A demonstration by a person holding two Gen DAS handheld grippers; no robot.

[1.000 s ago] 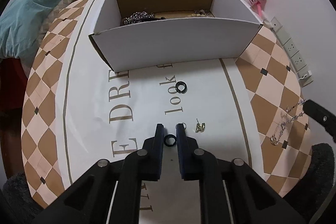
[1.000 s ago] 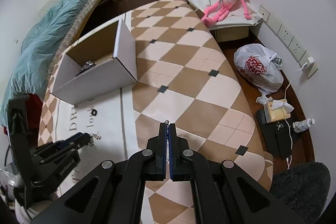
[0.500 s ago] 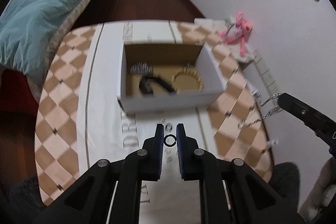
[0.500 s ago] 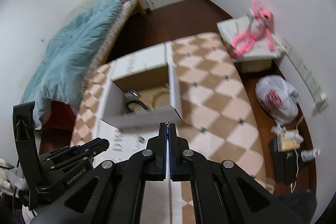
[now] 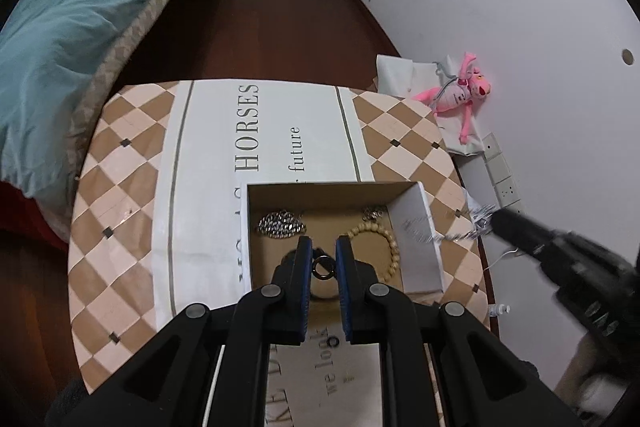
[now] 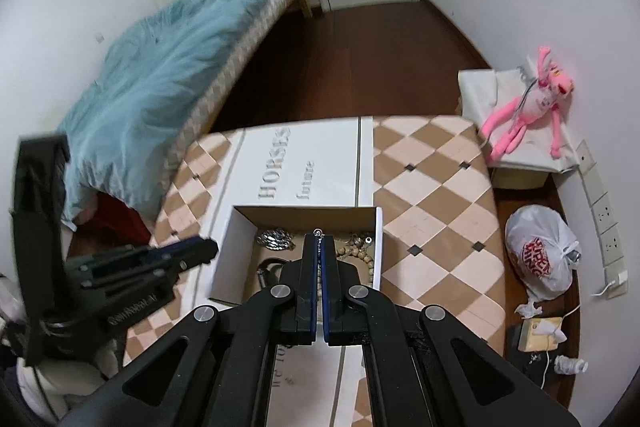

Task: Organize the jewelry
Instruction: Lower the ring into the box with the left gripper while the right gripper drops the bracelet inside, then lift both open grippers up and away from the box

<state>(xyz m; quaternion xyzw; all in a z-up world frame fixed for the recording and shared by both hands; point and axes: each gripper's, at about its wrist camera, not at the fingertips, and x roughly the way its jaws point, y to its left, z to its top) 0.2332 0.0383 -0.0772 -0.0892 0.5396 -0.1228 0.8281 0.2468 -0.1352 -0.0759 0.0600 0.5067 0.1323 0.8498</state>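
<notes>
- Your left wrist camera is looking steeply down along its fingers, from above the box (image 5: 416,233).
- Your right wrist camera is facing likewise, from further right.
- Both are sharing the box, table (image 6: 432,187) and bed (image 5: 60,39).

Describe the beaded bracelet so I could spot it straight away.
Find the open cardboard box on the checkered table. Inside, toward its right wall, lies the beaded bracelet: a loop of pale round beads, unlike the glittering silver chain pile at the left.

matt cardboard box (image 5: 416,227), shiny metal chain (image 5: 280,223) (wooden beads (image 5: 390,239) beside).
</notes>
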